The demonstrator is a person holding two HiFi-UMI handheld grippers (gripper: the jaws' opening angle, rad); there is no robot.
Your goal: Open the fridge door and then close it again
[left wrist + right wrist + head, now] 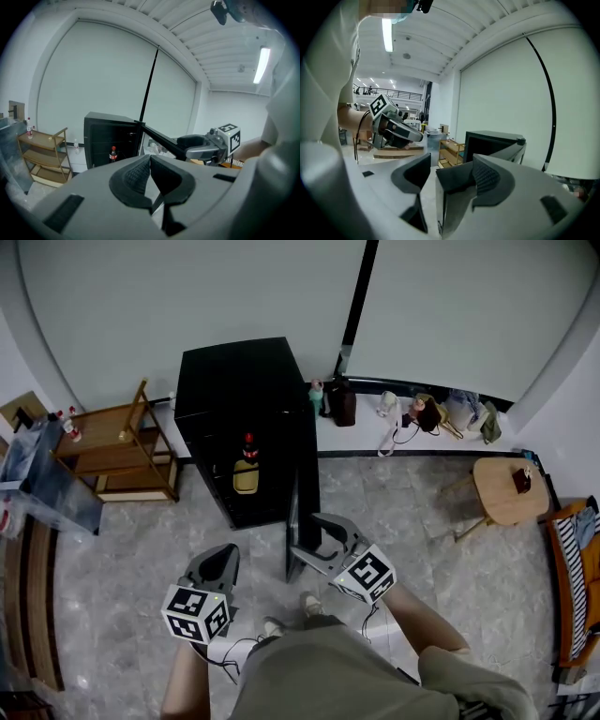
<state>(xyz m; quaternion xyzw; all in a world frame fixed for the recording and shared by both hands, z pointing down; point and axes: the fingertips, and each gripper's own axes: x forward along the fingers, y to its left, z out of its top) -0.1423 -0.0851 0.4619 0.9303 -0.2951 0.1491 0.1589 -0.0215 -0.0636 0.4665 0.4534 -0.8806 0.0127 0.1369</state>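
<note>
Fridge (239, 390) stands on the floor against the back wall, its door (296, 521) wide open and pointing towards the person. The right gripper (314, 538) has its jaws spread wide with the door's free edge between them, and as far as I can see they are not clamped on it. The left gripper (217, 563) is closed tight on nothing, off to the left of the door.

With so loose a hold, I'd worry a push slides off the edge and leaves the door ajar. Too hard a shove might slam it and topple the bottle (247, 465) inside.

Count: one fridge, one door, one bottle, two grippers.
</note>
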